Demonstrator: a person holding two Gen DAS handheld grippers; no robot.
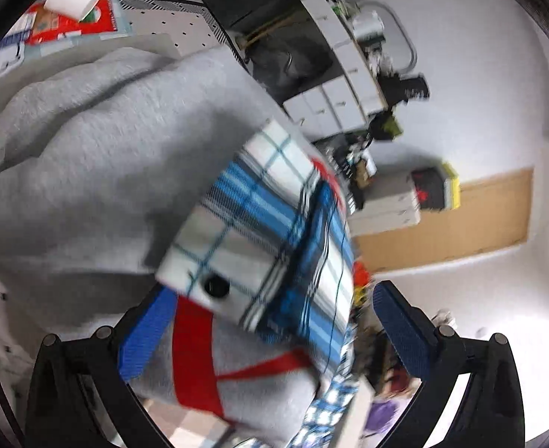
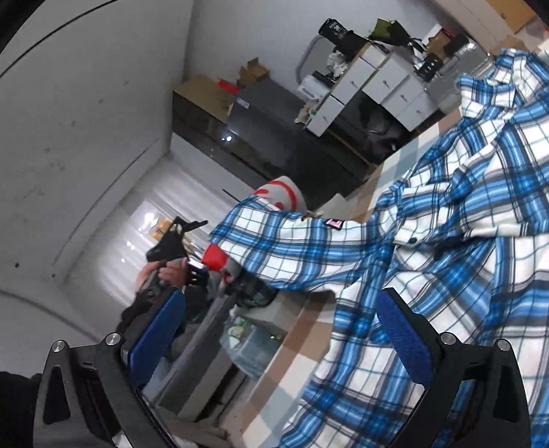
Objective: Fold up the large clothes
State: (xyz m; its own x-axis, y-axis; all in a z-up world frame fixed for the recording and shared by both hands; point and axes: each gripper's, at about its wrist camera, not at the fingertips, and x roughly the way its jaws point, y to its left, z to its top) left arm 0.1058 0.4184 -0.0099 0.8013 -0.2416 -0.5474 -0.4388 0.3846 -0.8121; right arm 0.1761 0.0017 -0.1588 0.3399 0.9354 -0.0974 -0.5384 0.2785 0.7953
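A blue and white plaid shirt lies crumpled on a checkered tabletop in the right wrist view, one sleeve stretched left past the table edge. In the left wrist view the sleeve's buttoned cuff hangs between the fingers of my left gripper, together with grey cloth with red stripes; the jaws stand wide apart around them. My right gripper is open and empty above the shirt's lower edge. The left gripper shows far off, held by a hand at the sleeve's end.
A large grey fleece cloth fills the left of the left wrist view. White drawer cabinets and a dark cabinet stand behind the table. A clear plastic box sits below the table edge.
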